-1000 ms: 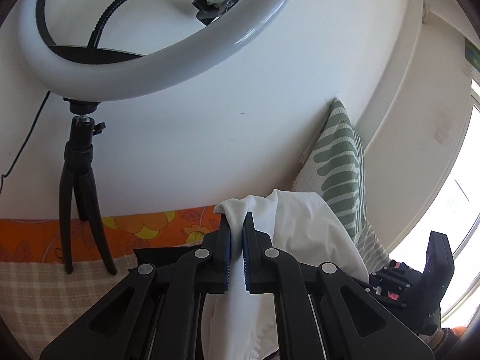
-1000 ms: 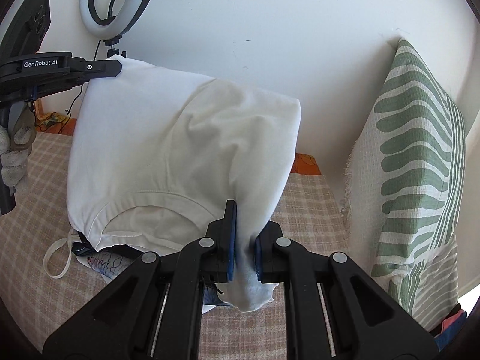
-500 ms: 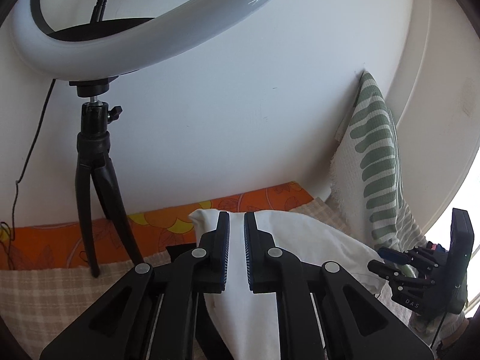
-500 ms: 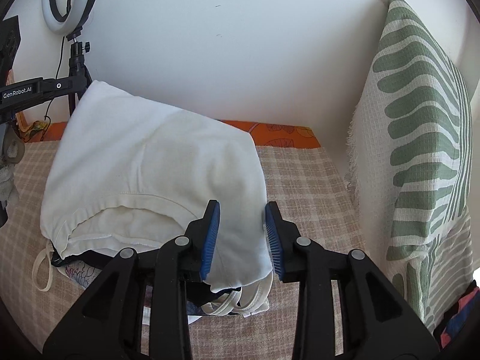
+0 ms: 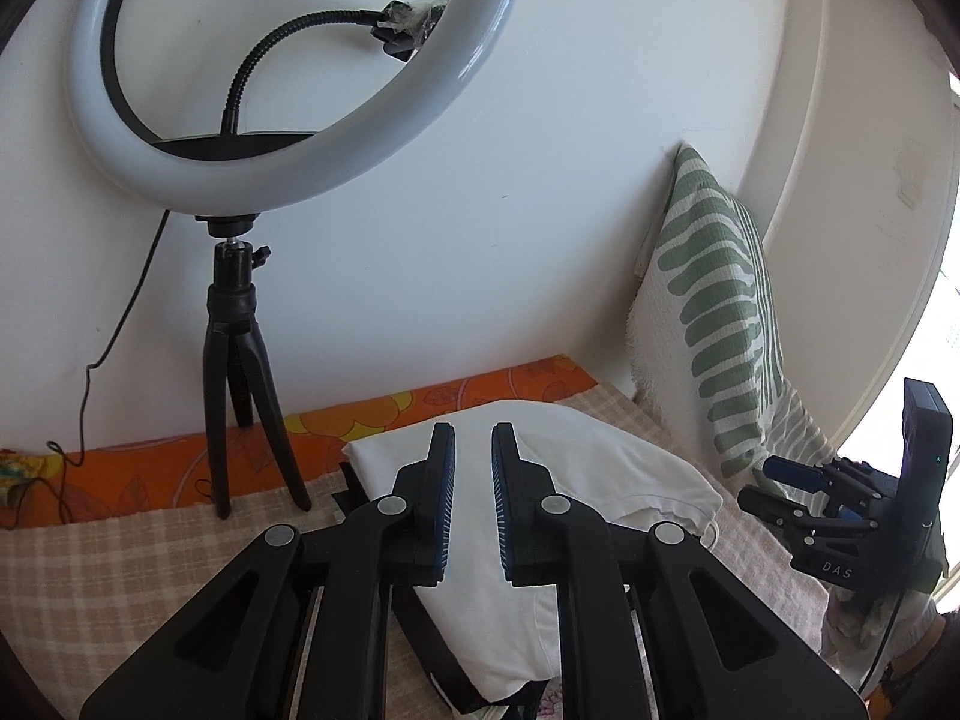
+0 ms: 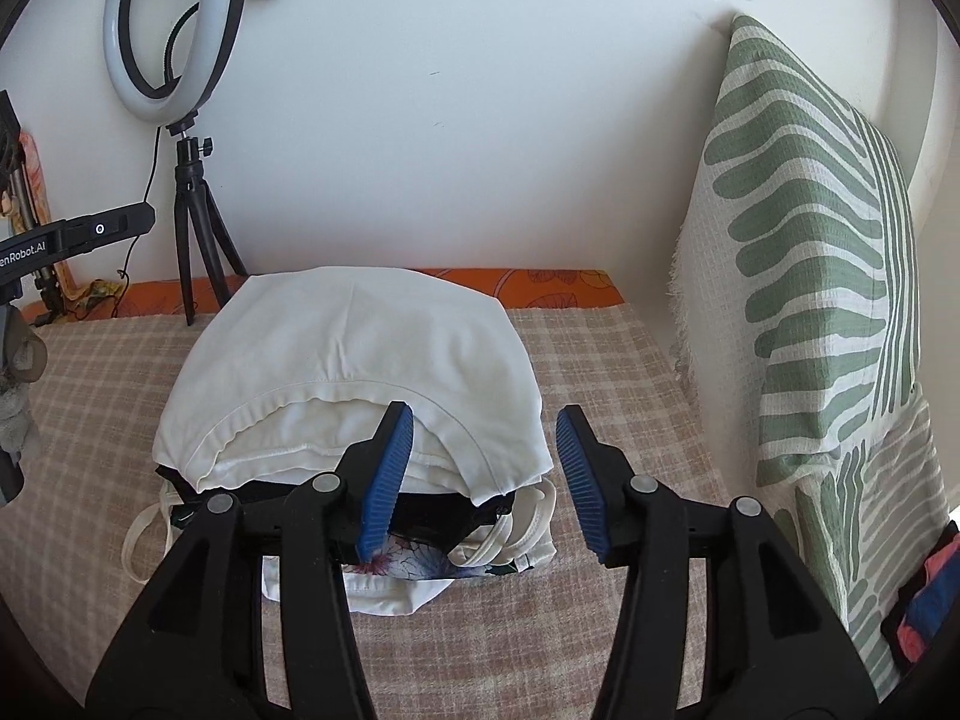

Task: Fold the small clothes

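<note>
The right tool (image 6: 485,468) stands wide open, its two blue ribbed pads (image 6: 577,468) far apart and holding nothing. Its left pad sits in front of the near hem of the folded white cotton garment (image 6: 360,354); whether it touches the cloth cannot be told. Its right pad hangs just off the garment's right edge, over the beige checked bed cover (image 6: 600,348).

The left tool (image 5: 474,498) is open by a narrow gap, its black fingers with blue ribbed inner faces nearly parallel, and nothing is clamped between them. In the left wrist view the white garment (image 5: 600,468) lies below and beyond this tool, showing through the gap and spreading to the right of the fingers.

The garment rests flat and folded on top of a small stack: a black piece (image 6: 432,516) lies directly under it, and a white piece with a floral print (image 6: 420,570) and white straps pokes out at the near side. The stack sits on the bed cover, between the black tripod of a white ring light (image 6: 171,36) at the far left and a green-and-white leaf-patterned cushion (image 6: 810,240) leaning against the wall on the right.
</note>
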